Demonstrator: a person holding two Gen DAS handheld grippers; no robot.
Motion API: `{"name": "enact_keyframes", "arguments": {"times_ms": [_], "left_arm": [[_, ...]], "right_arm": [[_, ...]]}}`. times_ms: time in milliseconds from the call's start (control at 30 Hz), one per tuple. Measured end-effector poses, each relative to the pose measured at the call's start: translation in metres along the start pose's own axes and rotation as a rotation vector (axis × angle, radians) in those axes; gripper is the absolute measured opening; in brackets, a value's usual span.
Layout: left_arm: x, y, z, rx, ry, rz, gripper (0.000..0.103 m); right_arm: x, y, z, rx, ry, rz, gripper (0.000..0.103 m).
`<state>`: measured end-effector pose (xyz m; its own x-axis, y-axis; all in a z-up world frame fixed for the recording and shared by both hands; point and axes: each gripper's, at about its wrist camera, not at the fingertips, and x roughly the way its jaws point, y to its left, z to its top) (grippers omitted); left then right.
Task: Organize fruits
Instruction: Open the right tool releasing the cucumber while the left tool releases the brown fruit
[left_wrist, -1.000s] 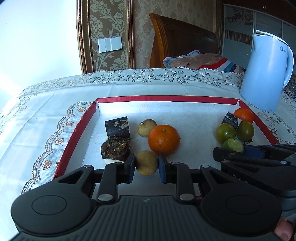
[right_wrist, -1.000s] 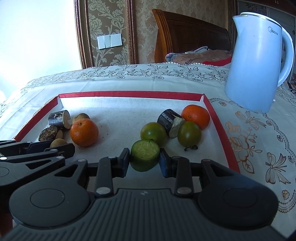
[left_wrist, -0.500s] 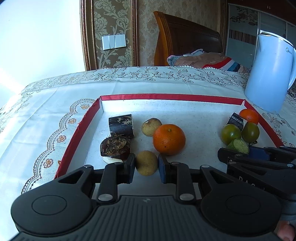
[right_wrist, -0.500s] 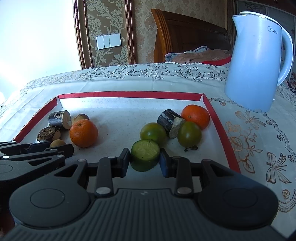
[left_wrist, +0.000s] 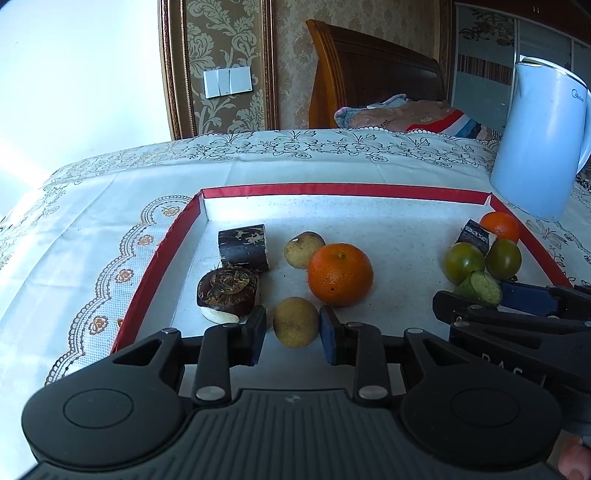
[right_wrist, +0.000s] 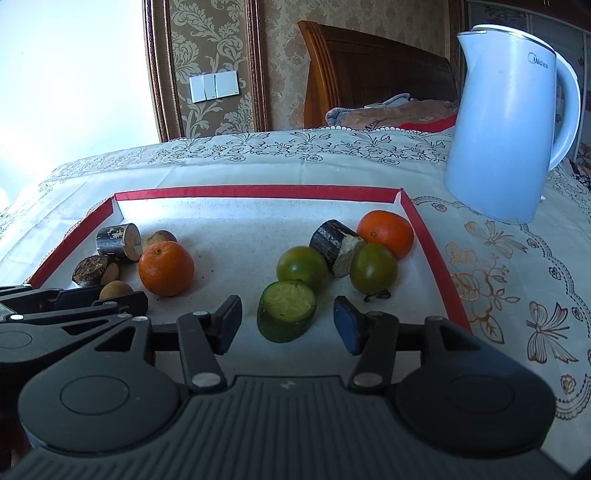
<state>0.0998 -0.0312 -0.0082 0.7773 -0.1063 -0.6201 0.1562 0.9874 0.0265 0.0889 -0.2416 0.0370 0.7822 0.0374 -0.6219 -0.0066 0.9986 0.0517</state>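
Both sitting on the tray (right_wrist: 258, 192) now, so my left gripper (left_wrist: 292, 328) is opening off the longan (left_wrist: 295, 322) and my right gripper (right_wrist: 288, 325) off the cucumber chunk (right_wrist: 286, 310), each parked lower-centre beside its group.

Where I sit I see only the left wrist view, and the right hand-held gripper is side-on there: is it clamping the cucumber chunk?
Observer: No. In the right wrist view the right hand-held gripper has its jaws opening. The cucumber chunk stands on the tray between the pads, with a gap on each side.
Operator: I see only the dark side of the left sugarcane piece. What is its end like?
Observer: The left sugarcane piece shows a pale cut face with a notch in its rim.
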Motion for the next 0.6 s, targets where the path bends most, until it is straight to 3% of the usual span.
{"name": "enact_keyframes", "arguments": {"times_ms": [200, 600], "left_arm": [[-0.0042, 0.0030, -0.0002, -0.016, -0.021, 0.026, 0.052], [-0.0078, 0.0027, -0.0001, -0.012, -0.031, 0.046, 0.053]], "right_arm": [[-0.0029, 0.0001, -0.0002, -0.001, -0.014, -0.006, 0.062], [-0.0068, -0.0022, -0.0003, 0.014, -0.023, -0.005, 0.071]]}}
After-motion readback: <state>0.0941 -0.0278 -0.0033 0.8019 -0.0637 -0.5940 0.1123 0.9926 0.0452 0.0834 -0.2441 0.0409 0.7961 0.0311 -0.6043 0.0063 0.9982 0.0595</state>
